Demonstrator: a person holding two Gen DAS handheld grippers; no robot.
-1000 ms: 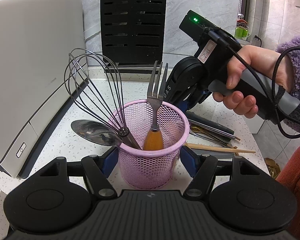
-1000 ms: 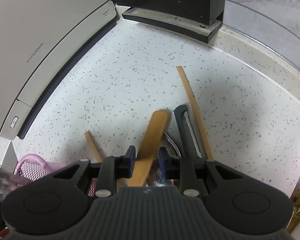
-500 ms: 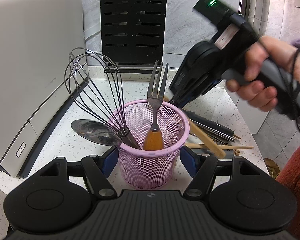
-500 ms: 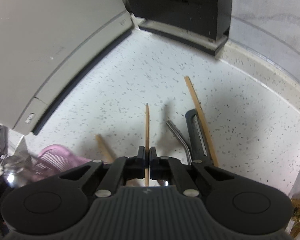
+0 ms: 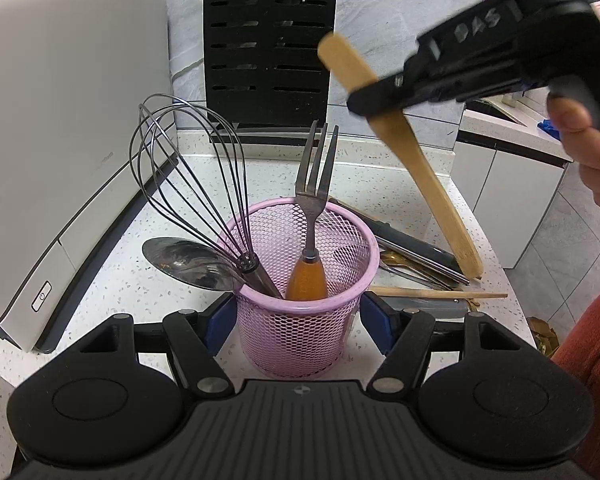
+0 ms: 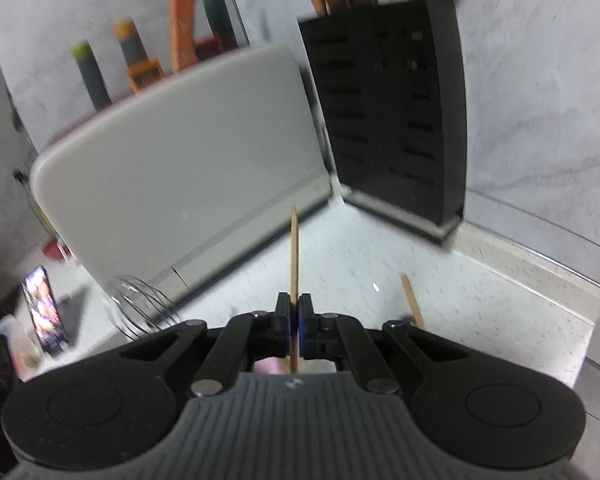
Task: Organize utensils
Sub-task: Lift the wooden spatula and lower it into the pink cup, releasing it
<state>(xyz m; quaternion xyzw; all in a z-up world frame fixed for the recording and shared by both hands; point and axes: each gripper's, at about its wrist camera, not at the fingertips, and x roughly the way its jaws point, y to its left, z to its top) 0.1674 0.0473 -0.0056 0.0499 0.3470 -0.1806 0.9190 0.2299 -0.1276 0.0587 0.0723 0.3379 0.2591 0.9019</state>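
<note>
Evidently, the carrying step is in hand: a flat pale wooden spatula [image 5: 404,148] is clamped between the closed jaws of the right gripper [image 6: 294,316] and is held tilted in the air, its lower end near the pile on the right of the speckled white surface [image 5: 120,280]. The pink wire-mesh cup [image 5: 300,312] is braced between the pads of the left gripper [image 5: 296,314], which press on its two sides.

Next, the spatula's lower end has to be swung over the cup's rim and lowered into the free space at the right of the opening. That space is narrowed by the black wire whisk [image 5: 188,176], the large steel spoon [image 5: 188,260] and the wooden-handled fork [image 5: 312,220], all already standing in the cup; the fork's tines are judged the likeliest thing to be struck.

Beside the cup lie a thin wooden chopstick [image 5: 436,293] and dark-handled utensils [image 5: 416,248], not yet sorted. Behind stand a slotted black knife block [image 5: 268,40] and a white appliance [image 5: 60,120].
</note>
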